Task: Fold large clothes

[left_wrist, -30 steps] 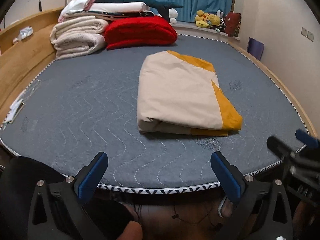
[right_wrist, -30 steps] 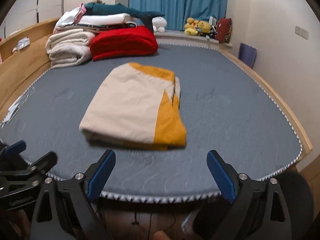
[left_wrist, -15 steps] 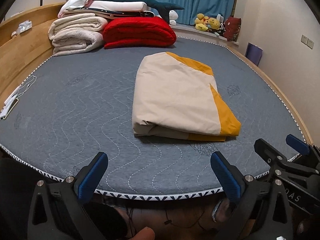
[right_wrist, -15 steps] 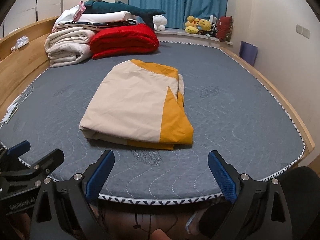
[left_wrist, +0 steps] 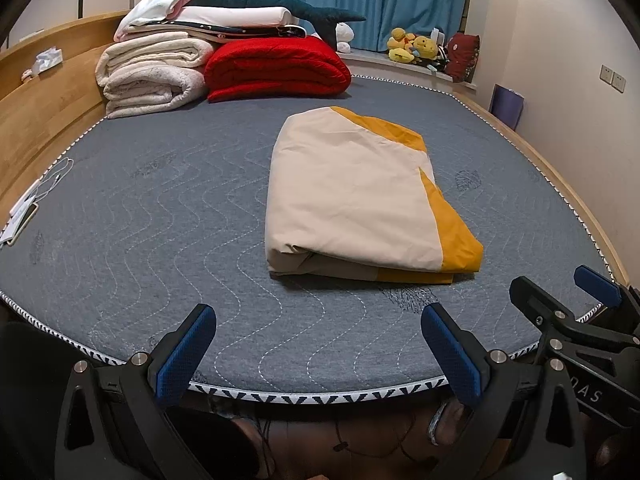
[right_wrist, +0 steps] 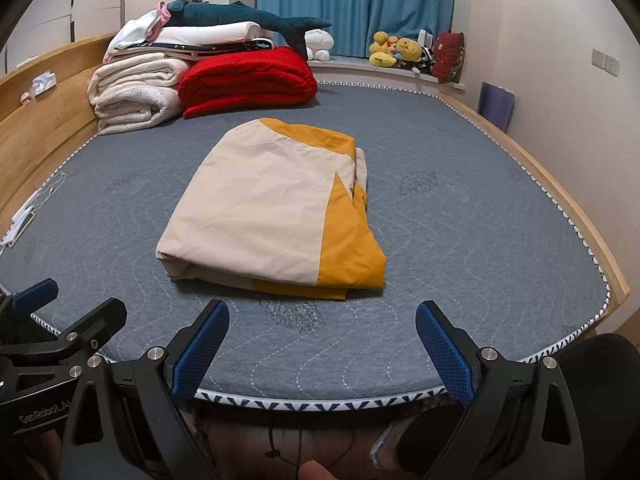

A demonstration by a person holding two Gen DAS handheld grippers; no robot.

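We hold the left gripper [left_wrist: 318, 350] and right gripper [right_wrist: 322, 346] spread, empty, off the grey quilted mattress's [right_wrist: 460, 216] near edge, well short of the folded cream-and-mustard cloth bundle [right_wrist: 264, 216] mid-bed; snagging one loose layer could undo it.

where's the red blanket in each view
Left wrist: the red blanket sits upper centre-left, beyond the folded cloth.
Right wrist: the red blanket sits upper left of centre.
Shared landmark: the rolled cream blankets lie just left of it.
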